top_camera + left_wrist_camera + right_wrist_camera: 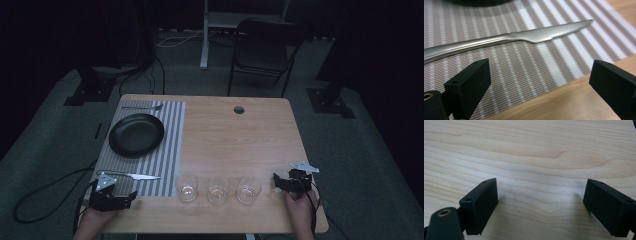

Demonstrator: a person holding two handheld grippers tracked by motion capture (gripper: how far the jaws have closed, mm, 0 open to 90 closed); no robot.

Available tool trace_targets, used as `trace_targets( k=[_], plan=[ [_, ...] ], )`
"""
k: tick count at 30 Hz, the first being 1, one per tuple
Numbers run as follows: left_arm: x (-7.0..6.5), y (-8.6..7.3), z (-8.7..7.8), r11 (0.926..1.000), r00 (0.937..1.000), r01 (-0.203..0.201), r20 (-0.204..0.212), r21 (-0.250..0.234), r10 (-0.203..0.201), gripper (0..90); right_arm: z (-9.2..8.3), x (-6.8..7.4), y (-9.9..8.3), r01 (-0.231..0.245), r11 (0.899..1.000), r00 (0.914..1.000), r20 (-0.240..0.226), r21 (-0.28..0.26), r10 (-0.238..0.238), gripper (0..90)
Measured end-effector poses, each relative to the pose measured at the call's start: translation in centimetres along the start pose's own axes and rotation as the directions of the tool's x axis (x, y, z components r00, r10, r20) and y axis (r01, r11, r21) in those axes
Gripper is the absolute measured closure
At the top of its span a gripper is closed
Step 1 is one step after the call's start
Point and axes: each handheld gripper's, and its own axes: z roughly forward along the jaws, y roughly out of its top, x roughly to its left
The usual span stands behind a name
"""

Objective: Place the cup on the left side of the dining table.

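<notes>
Knife [131, 175] is the thing nearest the left gripper [129, 196]: it lies flat across the near part of the striped placemat [165, 157], handle toward the left edge and tip pointing right, just beyond the gripper and not touched by it. In the left gripper view the knife [524, 38] runs crosswise above the two black jaws, which stand wide apart with only placemat [524, 72] weave and a strip of wooden bench [564, 102] between them; the left gripper [540, 82] is released and holds nothing. It rests low at the near left corner of the bench [235, 140], with a hand [92, 222] behind it. Farther back on the placemat sits a black plate [136, 135], and behind the plate, near the far edge, lies a fork [142, 107]. Three clear glasses stand upright in a row along the near side of the bench, just right of the placemat: the first glass [187, 187], the middle glass [218, 190] and the last glass [248, 189], each a little apart from the next. The right gripper [280, 182] sits at the near right, just beside the last glass, its hand [300, 212] behind it. In the right gripper view its jaws are spread wide over bare wood, so the right gripper [541, 202] is released too, with nothing in its grasp.
</notes>
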Motion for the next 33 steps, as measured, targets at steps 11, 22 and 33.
trace_targets(
  k=[11, 22, 33],
  plan=[
    [-1.3, 0.4, 0.1, 0.9983, 0.9965, -0.058, 0.059, -0.010, 0.058, 4.4, 0.0, 0.0, 0.0, 0.001, 1.000, 1.0000, 0.000, 0.000, -0.001, 12.0],
    [-3.1, 1.1, -0.1, 0.9953, 0.9883, -0.089, 0.121, -0.039, 0.093, 4.4, 0.0, 0.0, 0.0, 0.000, 1.000, 1.0000, 0.000, 0.000, 0.000, 12.0],
    [-4.2, 2.0, -0.6, 0.9880, 0.9758, -0.117, 0.173, -0.100, 0.133, 4.4, 0.0, 0.0, 0.0, 0.000, 1.000, 1.0000, 0.000, 0.000, 0.000, 12.0]
  ],
)
